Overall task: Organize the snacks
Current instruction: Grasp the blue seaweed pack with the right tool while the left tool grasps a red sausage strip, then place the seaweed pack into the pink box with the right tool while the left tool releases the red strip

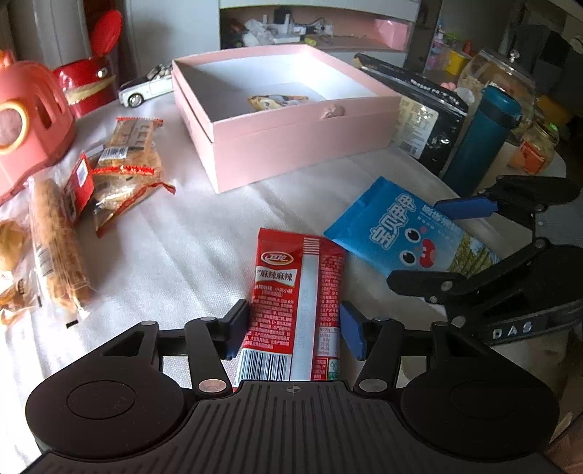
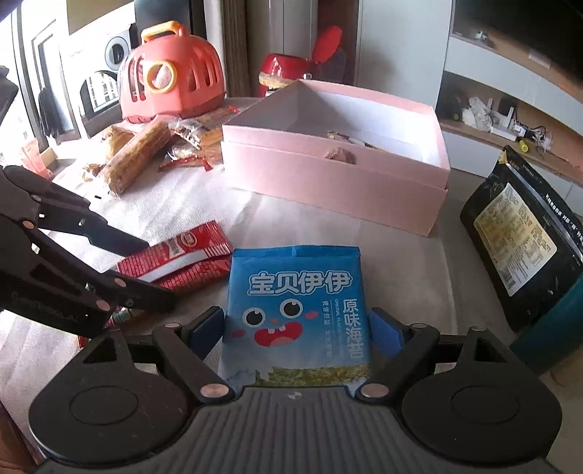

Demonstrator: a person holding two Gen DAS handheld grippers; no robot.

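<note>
One snack was seen already inside the pink box (image 1: 291, 135) at upper centre. The left gripper (image 1: 293, 330) was clamped on the red packet (image 1: 295, 299), the right gripper (image 2: 297, 328) on the blue seaweed packet (image 2: 295, 291); bread packs (image 1: 120, 160) at left remained unsorted.

We take this for a home; a cluttered wall shelf (image 1: 313, 29), a toy car (image 1: 147, 87), a washing machine (image 2: 118, 51) beyond the worktop (image 1: 164, 248).
</note>
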